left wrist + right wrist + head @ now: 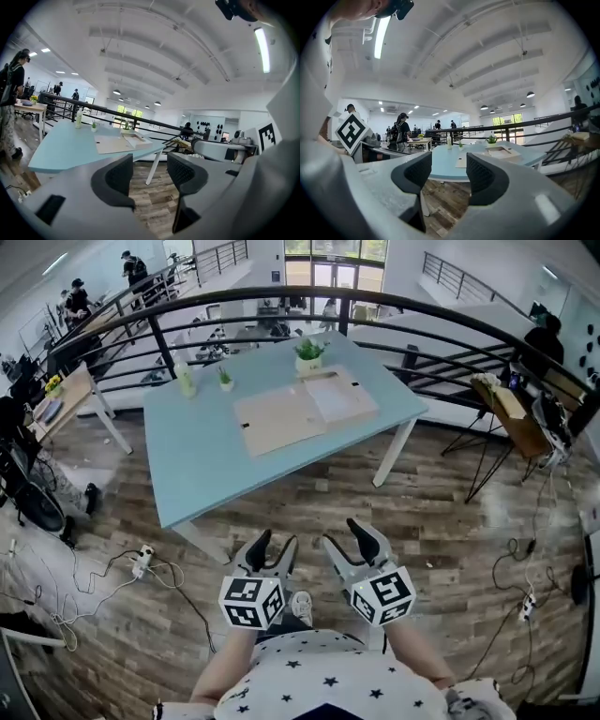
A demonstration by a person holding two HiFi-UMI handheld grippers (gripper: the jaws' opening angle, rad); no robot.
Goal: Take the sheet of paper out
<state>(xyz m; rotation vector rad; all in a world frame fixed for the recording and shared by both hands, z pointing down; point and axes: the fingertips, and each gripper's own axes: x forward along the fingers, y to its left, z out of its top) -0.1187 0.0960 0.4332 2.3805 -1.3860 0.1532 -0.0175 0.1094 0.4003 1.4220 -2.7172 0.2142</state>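
Plainly Empty, Short of the Table

The grey two-jaw left gripper (pixel 275 542) and right gripper (pixel 342 535) hung over the wooden floor (pixel 422 512), jaws spread, nothing between them. The white sheet of paper (pixel 337 395) lay in an open tan cardboard folder (pixel 277 420) on the light blue table (pixel 211 470), well apart from both.

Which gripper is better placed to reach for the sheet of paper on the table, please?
Right, marginally. Both the right gripper and left gripper are open, empty and short of the table; the sheet lies on the right half of the open folder.
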